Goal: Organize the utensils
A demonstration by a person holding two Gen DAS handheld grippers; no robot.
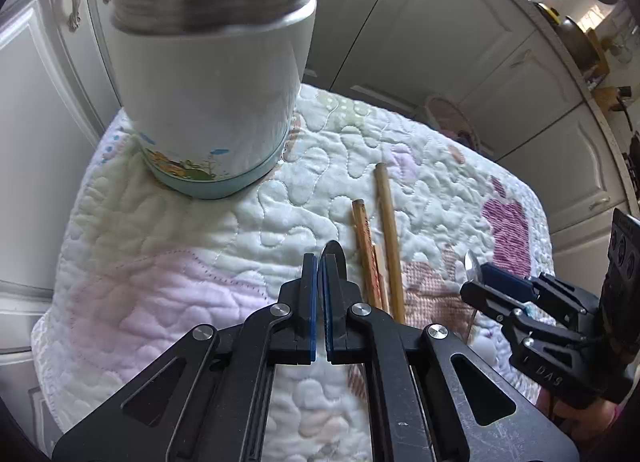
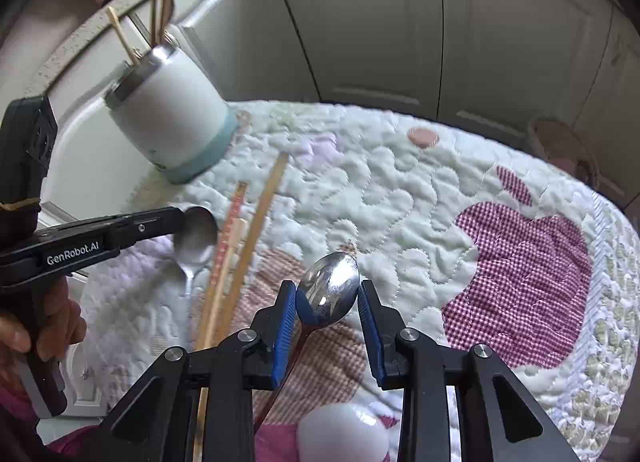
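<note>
A white utensil cup with a blue base stands at the far left of the quilted table and holds several wooden chopsticks; it also shows in the right wrist view. Three chopsticks lie loose on the quilt. My left gripper is shut on a metal spoon, its bowl sticking out past the fingertips. My right gripper is shut on a second metal spoon, gripping the bowl, handle trailing back under the gripper. The right gripper shows at the right of the left wrist view.
The pastel quilt covers a small round table with drop-offs all round. White cabinet doors stand behind. A white rounded object lies at the near edge. A wicker basket sits on the floor at right.
</note>
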